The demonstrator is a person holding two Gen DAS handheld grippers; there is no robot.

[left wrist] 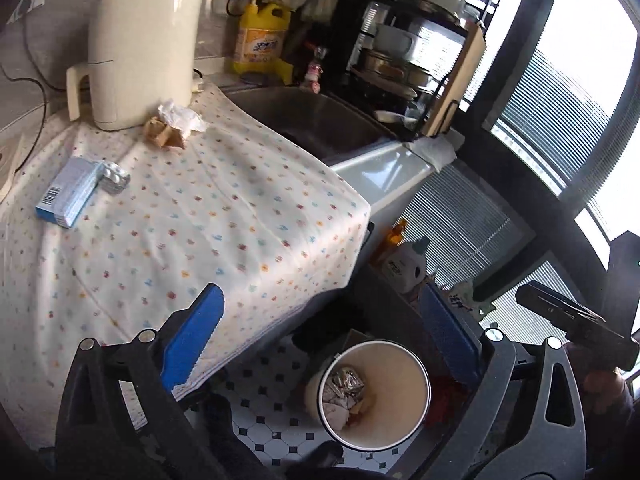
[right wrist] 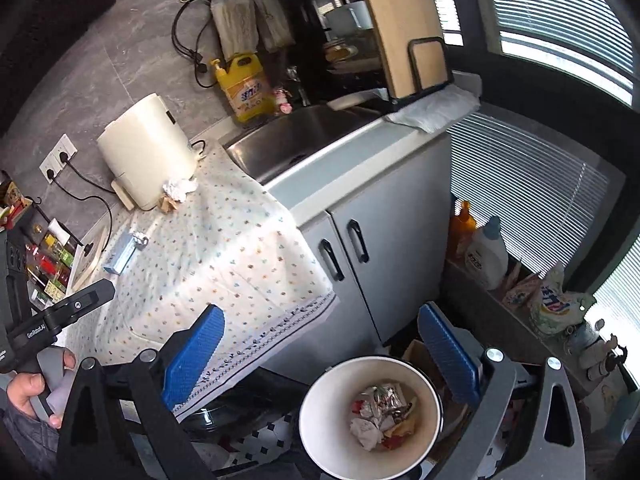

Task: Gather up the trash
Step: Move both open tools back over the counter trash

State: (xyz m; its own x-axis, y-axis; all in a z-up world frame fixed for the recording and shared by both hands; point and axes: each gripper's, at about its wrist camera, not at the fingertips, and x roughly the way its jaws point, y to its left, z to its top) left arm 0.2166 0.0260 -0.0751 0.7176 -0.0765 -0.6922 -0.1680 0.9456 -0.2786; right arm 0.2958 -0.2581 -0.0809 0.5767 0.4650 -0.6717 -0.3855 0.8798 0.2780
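Note:
A white bin (left wrist: 404, 392) (right wrist: 332, 412) stands on the tiled floor beside the counter, with foil and paper scraps inside. Both grippers hang open and empty above it: my left gripper (left wrist: 320, 340) and my right gripper (right wrist: 324, 356), blue pads apart. On the dotted cloth (left wrist: 208, 216) (right wrist: 224, 248) a crumpled white tissue (left wrist: 180, 118) (right wrist: 180, 189) and a brown wrapper (left wrist: 164, 134) (right wrist: 167, 203) lie by the kettle. A blue medicine box (left wrist: 68, 192) (right wrist: 120, 258) with a pill blister (left wrist: 114, 176) (right wrist: 140, 240) lies further left.
A cream kettle (left wrist: 140, 48) (right wrist: 148, 152) stands at the back of the cloth. A steel sink (left wrist: 312, 120) (right wrist: 296, 140), yellow detergent jug (left wrist: 262, 40) (right wrist: 242, 88) and dish rack (left wrist: 420, 48) are beyond. Bottles (right wrist: 484, 252) line a ledge by the window.

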